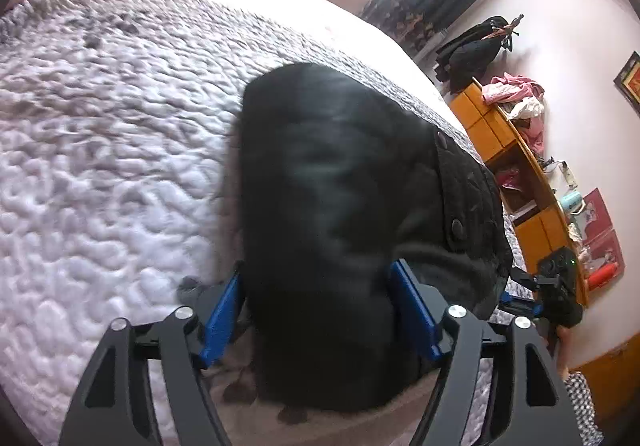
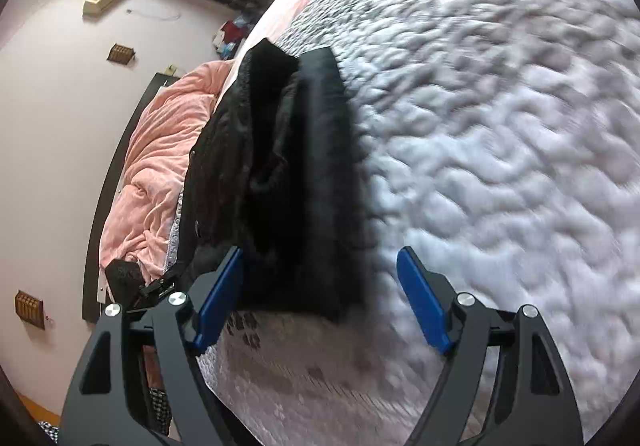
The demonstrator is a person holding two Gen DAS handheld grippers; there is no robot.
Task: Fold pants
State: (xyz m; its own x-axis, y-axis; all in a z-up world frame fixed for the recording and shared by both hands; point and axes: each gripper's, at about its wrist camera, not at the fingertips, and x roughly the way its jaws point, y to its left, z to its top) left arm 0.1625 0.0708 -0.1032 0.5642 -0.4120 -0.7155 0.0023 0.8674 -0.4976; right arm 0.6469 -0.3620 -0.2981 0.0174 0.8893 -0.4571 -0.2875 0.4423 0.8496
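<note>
Black pants (image 1: 340,206), both tools spread, unheld

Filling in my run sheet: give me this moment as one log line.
step: fold pants | pants: bunched on bedspread | left tool: open, straddling pants | right tool: open, pants beside one finger

No legible text, label, brand or number in either wrist view. Framed picture (image 1: 629,78) on far right wall and red items (image 1: 600,234) on the shelf: any print too small and blurred to read.
</note>
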